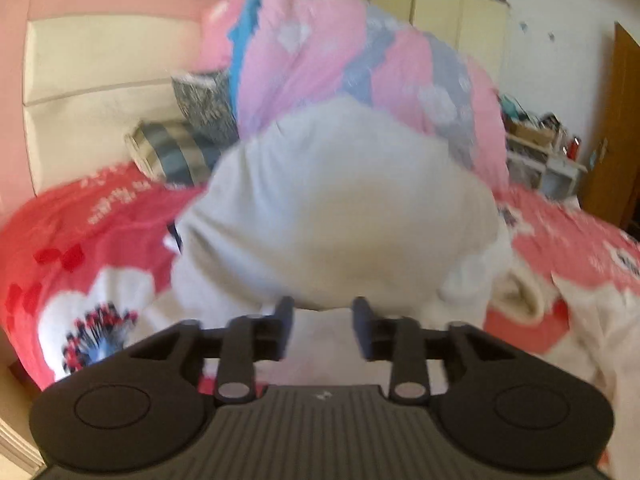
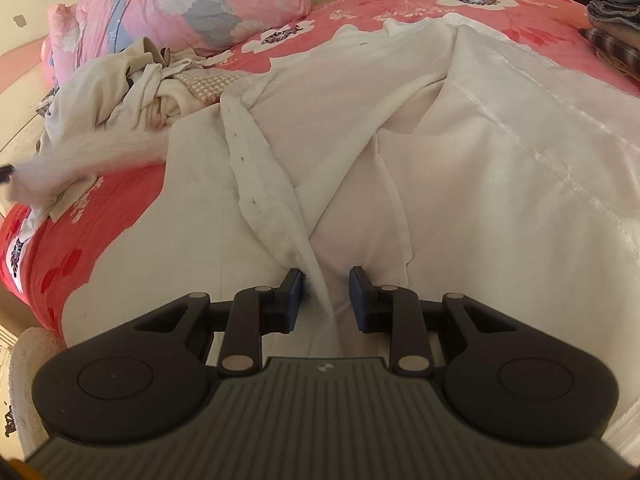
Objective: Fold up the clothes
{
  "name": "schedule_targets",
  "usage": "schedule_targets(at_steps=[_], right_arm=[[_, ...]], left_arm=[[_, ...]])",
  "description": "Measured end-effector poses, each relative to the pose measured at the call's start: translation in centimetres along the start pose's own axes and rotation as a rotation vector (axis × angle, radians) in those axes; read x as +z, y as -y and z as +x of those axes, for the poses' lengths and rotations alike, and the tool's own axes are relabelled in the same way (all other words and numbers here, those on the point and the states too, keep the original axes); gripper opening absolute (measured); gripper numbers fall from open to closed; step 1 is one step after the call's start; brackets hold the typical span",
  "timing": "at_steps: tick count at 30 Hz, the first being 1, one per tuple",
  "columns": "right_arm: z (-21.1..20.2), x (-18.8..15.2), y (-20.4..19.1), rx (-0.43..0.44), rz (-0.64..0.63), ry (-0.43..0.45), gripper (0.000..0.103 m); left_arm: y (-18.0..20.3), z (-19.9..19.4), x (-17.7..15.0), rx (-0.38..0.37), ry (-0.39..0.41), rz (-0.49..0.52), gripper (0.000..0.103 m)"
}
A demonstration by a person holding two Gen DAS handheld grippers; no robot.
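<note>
My right fingers (image 2: 324,300) are released astride the buttoned front edge of the white cotton shirt (image 2: 460,168), which lies lengthwise away from me on the red flowered bed (image 2: 120,208), while my left fingers (image 1: 323,330), also released, face a blurred white cloth bundle (image 1: 340,208).

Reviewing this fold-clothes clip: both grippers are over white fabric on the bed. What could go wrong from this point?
1. The right gripper has open jaws straddling the white shirt at its button placket; closing could pinch only one layer, so the fold drags unevenly.
2. The left gripper is also open in front of a blurred pale garment, so nothing looks secured there.
3. The clothes pile lies beside the shirt and might snag.
</note>
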State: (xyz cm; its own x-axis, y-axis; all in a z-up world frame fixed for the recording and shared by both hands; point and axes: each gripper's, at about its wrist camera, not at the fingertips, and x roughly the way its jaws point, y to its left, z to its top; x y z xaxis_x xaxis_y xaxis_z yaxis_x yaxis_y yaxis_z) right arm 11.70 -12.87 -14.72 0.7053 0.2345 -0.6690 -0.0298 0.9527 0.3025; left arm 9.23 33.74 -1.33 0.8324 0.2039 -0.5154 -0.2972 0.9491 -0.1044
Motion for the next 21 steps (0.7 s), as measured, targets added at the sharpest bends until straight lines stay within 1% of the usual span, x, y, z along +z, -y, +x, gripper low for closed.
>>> schedule_targets(at_steps=[1,4,5,6,7,9,11,14,16,18,19,20,21], right_arm=[[0.0,0.0,-0.1,0.001,-0.006,0.002,0.025],[-0.2,-0.1,-0.5,-0.008,-0.045,0.013,0.026],[-0.4,-0.1,-0.9,-0.024,-0.078,0.022,0.026],[-0.6,0.0,-1.3,-0.039,-0.111,0.031,0.026],[-0.9,-0.1,-1.8,-0.061,-0.152,0.046,0.026],[-1.3,-0.2,-2.8,-0.071,-0.221,0.058,0.026],[-1.5,-0.3,-3.0,-0.051,-0.242,0.054,0.026],[-1.7,-0.5,-3.7,-0.072,-0.280,0.062,0.026],[-2.6,-0.6,-4.4,-0.078,-0.314,0.093,0.026],[-3.8,-1.1,-4.8,-0.072,-0.362,0.116,0.026],[-4.4,-1.5,-5.1,-0.069,-0.395,0.125,0.026],[-4.7,-2.1,-5.5,-0.073,-0.446,0.120,0.026],[-5.0,-2.8,-5.9,-0.077,-0.496,0.114,0.026]], left_arm=[[-0.2,-0.3,-0.7,0.007,-0.002,-0.001,0.046],[0.0,-2.9,-2.3,0.041,0.039,0.017,0.052],[0.4,-4.0,-2.7,0.053,0.059,0.026,0.059],[0.9,-4.9,-2.9,0.059,0.079,0.034,0.062],[1.6,-6.3,-3.3,0.038,0.094,0.052,0.063],[3.1,-8.0,-4.1,-0.051,0.076,0.083,0.064],[4.7,-9.2,-5.7,-0.183,0.009,0.098,0.064],[9.1,-9.7,-9.5,-0.406,-0.162,0.147,0.064],[12.2,-9.5,-12.4,-0.526,-0.259,0.184,0.064],[15.1,-9.4,-14.8,-0.585,-0.324,0.229,0.062],[16.4,-9.4,-15.9,-0.606,-0.339,0.249,0.062],[17.4,-9.3,-16.6,-0.617,-0.345,0.264,0.061],[18.2,-9.3,-17.4,-0.610,-0.346,0.285,0.060]])
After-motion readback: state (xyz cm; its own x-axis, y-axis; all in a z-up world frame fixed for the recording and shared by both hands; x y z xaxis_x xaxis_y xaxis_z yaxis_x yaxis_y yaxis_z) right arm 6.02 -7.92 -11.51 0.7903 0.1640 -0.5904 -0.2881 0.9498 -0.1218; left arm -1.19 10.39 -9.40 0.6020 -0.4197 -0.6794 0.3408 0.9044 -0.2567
